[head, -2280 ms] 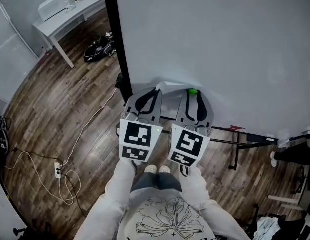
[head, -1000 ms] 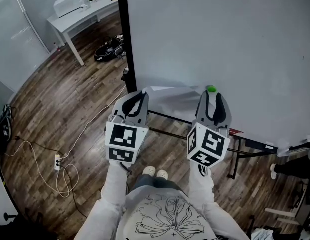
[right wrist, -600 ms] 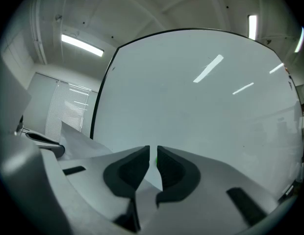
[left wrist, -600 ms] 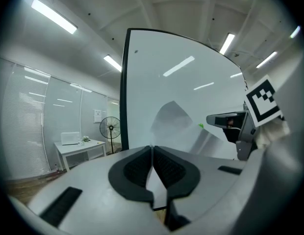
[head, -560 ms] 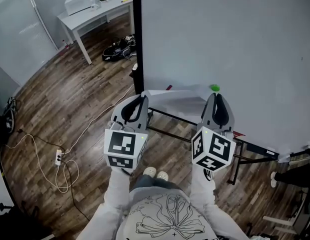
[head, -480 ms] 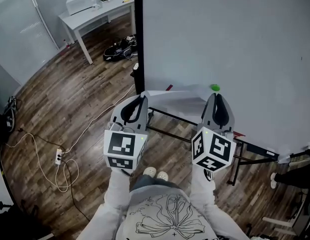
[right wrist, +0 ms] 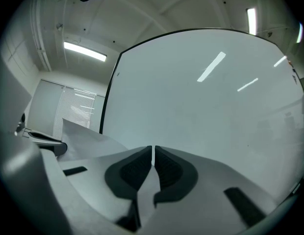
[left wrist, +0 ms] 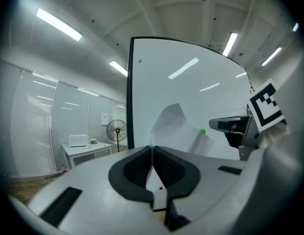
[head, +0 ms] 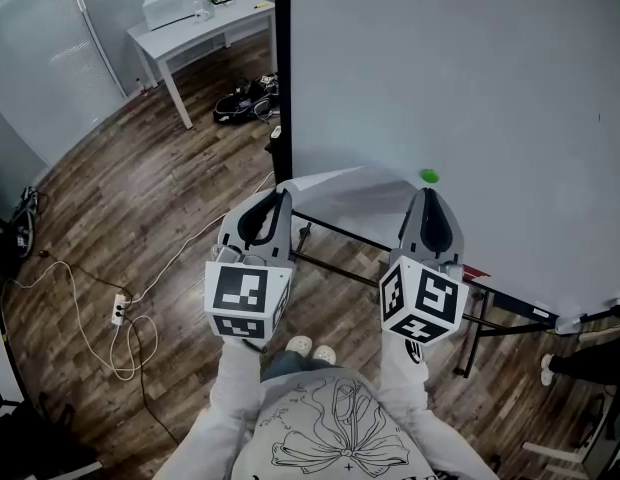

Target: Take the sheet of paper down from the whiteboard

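Observation:
A white sheet of paper (head: 350, 182) hangs low on the whiteboard (head: 470, 88), with a green magnet (head: 428, 176) at its upper right corner. My left gripper (head: 280, 195) is shut on the sheet's left edge; in the left gripper view (left wrist: 152, 148) the paper (left wrist: 169, 124) runs up from between the pads and bows off the board. My right gripper (head: 427, 192) sits just below the magnet. Its jaws are closing, and in the right gripper view (right wrist: 153, 148) the paper (right wrist: 88, 141) is pinched between the pads.
The whiteboard stands on a dark metal frame (head: 480, 308) above a wood floor. A white table (head: 205, 23) with a printer (head: 172, 6) is at the far left. A dark bag (head: 245, 98) and a power strip with cable (head: 118, 313) lie on the floor.
The two grippers have spread apart and risen slightly. The right jaws have come together onto the paper. The sheet's left part now bulges away from the board.

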`<state>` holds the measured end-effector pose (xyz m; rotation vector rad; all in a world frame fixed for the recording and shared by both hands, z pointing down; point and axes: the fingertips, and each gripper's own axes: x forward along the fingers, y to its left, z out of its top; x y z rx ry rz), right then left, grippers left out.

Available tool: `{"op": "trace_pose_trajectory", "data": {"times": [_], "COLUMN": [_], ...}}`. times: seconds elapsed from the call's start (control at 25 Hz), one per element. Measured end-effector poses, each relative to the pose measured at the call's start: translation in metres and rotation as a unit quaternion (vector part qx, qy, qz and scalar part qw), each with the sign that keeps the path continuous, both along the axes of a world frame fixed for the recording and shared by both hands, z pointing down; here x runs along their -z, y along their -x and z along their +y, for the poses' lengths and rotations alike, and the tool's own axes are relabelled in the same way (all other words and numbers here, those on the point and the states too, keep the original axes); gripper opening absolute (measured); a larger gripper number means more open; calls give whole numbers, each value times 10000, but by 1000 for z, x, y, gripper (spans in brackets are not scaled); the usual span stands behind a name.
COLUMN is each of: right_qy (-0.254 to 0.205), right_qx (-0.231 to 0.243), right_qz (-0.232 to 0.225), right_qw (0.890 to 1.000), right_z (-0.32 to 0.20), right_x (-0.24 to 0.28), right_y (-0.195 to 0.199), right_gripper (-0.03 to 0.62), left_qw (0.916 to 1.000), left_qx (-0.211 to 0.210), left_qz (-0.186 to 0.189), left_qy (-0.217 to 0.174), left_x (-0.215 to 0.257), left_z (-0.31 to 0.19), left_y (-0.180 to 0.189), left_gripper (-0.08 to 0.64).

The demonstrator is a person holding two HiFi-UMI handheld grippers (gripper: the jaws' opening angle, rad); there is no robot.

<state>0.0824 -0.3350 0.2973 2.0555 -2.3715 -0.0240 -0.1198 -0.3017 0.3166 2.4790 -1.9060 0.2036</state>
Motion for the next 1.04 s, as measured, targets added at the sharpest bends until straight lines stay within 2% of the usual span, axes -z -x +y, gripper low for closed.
{"op": "trace_pose_trajectory", "data": {"times": [1.04], "right_qy": [-60], "right_qx": [-2], "right_qz": [70], "right_qw": [10000], "right_z": [1], "right_x": [6], "right_y": [-5], "right_gripper": [14], "left_qw": [9999], "left_qx": [-85], "left_qz": [-31], "left_qy": [-66], "left_x": [7], "left_z": [-2], "left_y": [-13], "left_gripper": [14]}}
